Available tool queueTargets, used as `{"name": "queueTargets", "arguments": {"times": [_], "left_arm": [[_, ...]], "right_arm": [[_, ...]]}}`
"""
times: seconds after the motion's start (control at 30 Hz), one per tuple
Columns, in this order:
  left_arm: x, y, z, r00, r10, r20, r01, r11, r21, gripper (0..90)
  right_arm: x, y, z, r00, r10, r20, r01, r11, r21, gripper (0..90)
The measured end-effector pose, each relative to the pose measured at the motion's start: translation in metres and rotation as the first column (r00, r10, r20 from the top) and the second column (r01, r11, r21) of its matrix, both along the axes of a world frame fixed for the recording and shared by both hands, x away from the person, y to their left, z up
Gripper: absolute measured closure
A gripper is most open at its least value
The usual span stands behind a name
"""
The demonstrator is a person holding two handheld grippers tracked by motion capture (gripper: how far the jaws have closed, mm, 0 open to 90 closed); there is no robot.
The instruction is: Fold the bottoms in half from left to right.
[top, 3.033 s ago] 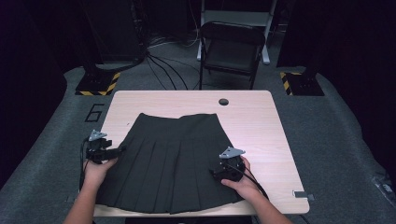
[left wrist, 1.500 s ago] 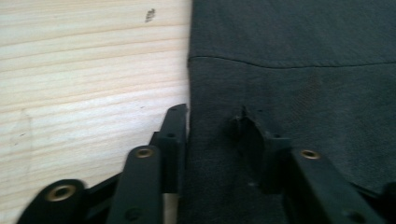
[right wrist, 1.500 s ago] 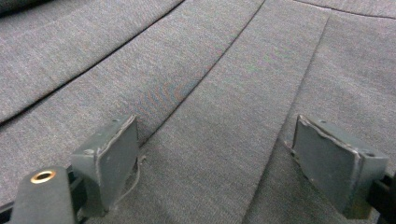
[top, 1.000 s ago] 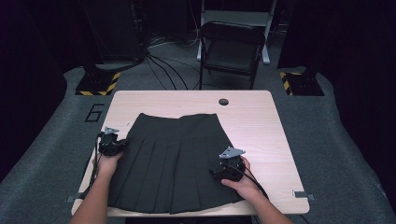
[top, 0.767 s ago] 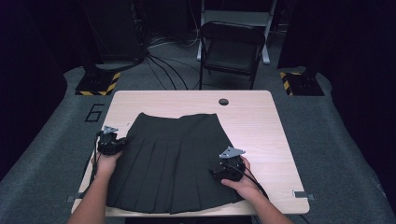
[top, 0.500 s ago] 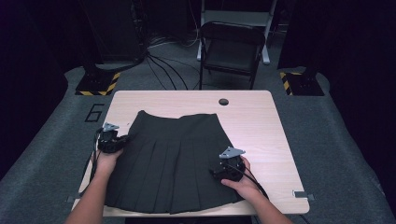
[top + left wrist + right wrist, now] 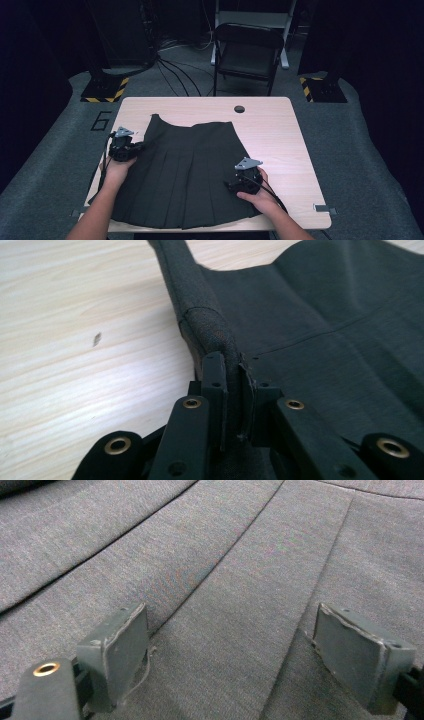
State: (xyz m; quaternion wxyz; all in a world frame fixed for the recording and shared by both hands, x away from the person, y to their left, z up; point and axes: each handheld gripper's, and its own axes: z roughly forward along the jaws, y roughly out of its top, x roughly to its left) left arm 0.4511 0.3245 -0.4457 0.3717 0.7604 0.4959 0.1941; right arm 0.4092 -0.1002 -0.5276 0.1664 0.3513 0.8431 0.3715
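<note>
The dark pleated skirt (image 7: 185,175) lies flat toward the table's (image 7: 280,135) near-left edge; soft, light, floppy, best taken by its seamed side edge, where the left gripper (image 7: 232,390) is clamped; right gripper (image 7: 245,650) gapes, resting on pleats

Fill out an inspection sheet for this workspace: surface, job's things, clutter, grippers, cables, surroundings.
Surface: light wooden table with a round hole near its far edge.
Job's things: dark pleated fabric skirt spread flat, its left waist edge lifted.
Clutter: nothing seen.
Grippers: left gripper shut on the skirt's edge; right gripper open, jaws apart over the pleats.
Cables: black cables on the floor behind the table; a cable trails from the right gripper.
Surroundings: black folding chair, grey carpet, yellow-and-black striped bases.
</note>
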Motion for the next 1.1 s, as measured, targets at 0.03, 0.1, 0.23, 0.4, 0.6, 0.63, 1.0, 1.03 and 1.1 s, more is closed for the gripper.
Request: {"name": "queueTargets", "arguments": {"times": [0.03, 0.1, 0.23, 0.4, 0.6, 0.63, 1.0, 1.03, 1.1], "left_arm": [[0.0, 0.0, 0.0, 1.0, 0.0, 0.0, 0.0, 1.0, 0.0, 81.8], [-0.002, -0.008, 0.003, 0.9995, -0.033, 0.001, 0.033, 0.9993, 0.018, 81.8], [-0.004, -0.021, 0.006, 0.9979, -0.064, -0.007, 0.064, 0.9966, 0.051, 81.8], [-0.004, -0.03, 0.008, 0.995, -0.099, -0.007, 0.1, 0.9922, 0.074, 81.9], [0.0, -0.041, 0.012, 0.9944, -0.103, -0.021, 0.104, 0.994, 0.034, 81.9], [0.0, -0.041, 0.012, 0.9944, -0.103, -0.021, 0.104, 0.994, 0.034, 81.8], [0.006, -0.072, 0.026, 0.9785, -0.2, -0.048, 0.203, 0.9773, 0.06, 81.9], [0.006, -0.076, 0.027, 0.9777, -0.204, -0.05, 0.207, 0.977, 0.053, 81.8], [0.006, -0.083, 0.026, 0.9756, -0.214, -0.047, 0.217, 0.9751, 0.047, 81.9]], "right_arm": [[0.0, 0.0, 0.0, 1.0, 0.0, 0.0, 0.0, 1.0, 0.0, 14.4], [0.0, 0.0, 0.0, 1.0, 0.0, 0.0, 0.0, 1.0, 0.0, 14.4], [0.0, 0.0, 0.0, 1.0, -0.001, 0.0, 0.001, 1.0, 0.0, 14.4], [0.0, 0.0, 0.0, 1.0, 0.0, 0.0, 0.0, 1.0, 0.0, 14.4], [0.0, 0.0, 0.0, 1.0, 0.0, 0.0, 0.0, 1.0, 0.0, 14.4], [0.0, 0.0, 0.0, 1.0, -0.001, 0.0, 0.001, 1.0, -0.001, 14.4], [0.0, 0.0, 0.0, 1.0, -0.001, 0.0, 0.001, 1.0, 0.0, 14.4], [0.0, 0.0, 0.0, 1.0, 0.0, 0.0, 0.0, 1.0, 0.0, 14.4], [0.0, 0.0, 0.0, 1.0, -0.001, 0.0, 0.001, 1.0, -0.001, 14.4]]}}
